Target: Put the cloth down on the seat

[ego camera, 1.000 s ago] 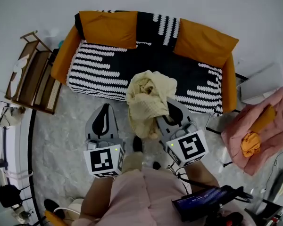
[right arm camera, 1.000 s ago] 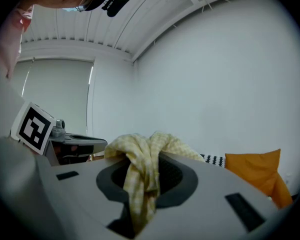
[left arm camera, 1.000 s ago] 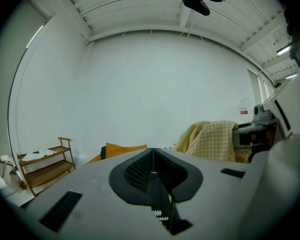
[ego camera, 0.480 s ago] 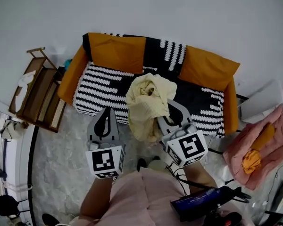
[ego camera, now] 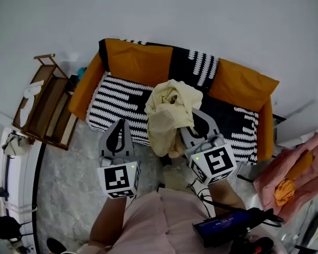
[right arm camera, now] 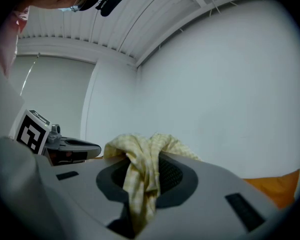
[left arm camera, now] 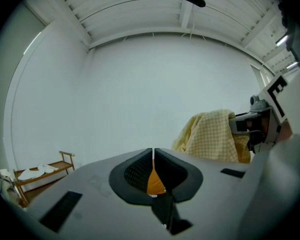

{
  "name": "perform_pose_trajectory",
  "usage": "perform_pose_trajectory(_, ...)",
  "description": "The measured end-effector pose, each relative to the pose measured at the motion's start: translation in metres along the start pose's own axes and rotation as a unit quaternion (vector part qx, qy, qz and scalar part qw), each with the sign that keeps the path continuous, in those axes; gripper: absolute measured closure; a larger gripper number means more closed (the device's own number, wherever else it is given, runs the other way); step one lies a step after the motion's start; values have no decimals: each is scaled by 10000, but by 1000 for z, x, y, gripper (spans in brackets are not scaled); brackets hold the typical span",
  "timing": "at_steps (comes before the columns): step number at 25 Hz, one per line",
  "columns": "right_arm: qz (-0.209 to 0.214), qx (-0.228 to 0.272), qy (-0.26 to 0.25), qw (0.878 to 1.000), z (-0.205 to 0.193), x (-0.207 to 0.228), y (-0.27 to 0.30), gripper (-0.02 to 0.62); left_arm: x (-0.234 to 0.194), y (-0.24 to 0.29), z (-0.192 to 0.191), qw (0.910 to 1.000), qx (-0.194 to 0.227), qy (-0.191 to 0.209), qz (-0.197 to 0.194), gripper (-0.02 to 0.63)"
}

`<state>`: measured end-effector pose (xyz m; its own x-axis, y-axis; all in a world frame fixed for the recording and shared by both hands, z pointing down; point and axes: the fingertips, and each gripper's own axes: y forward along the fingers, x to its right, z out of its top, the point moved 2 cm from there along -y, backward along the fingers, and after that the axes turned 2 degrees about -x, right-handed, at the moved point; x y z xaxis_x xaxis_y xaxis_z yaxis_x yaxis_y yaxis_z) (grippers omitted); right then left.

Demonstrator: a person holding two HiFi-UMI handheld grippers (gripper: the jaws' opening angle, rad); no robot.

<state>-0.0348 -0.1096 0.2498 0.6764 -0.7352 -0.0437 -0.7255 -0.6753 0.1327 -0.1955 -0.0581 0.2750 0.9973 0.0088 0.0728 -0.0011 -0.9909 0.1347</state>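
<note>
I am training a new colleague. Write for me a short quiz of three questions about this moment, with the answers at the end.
1. True or false: the left gripper holds the yellow cloth.
2. The cloth has to go on the sofa seat. Where is it now? A: lying flat on it. B: hanging from the right gripper. C: tucked under it.
3. Fill in: the left gripper's jaws are ____ (open or shut).

Key: 1 false, nothing is between its jaws. 2 B. 3 shut.
</note>
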Motion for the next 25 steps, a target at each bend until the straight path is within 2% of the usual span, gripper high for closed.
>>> perform_pose_trajectory(9, 181, -141, 52, 9997, -9, 49, 74, 529, -8, 89, -2, 9998, -153, 80, -71, 584)
perform_pose_trajectory(14, 301, -303, 117, 9990, -22, 75, 114, 529, -10, 134, -14, 9994, -332, -20, -91, 584)
perform_pose_trajectory(20, 419, -512, 236, 9975, -37, 104, 159, 529, -15, 183, -17, 9992, -353, -173, -68, 584)
perform_pose_trajectory(25, 514, -590, 323, 9964, -51, 127, 195, 529, -22, 219, -32, 9975, -700, -113, -4, 584)
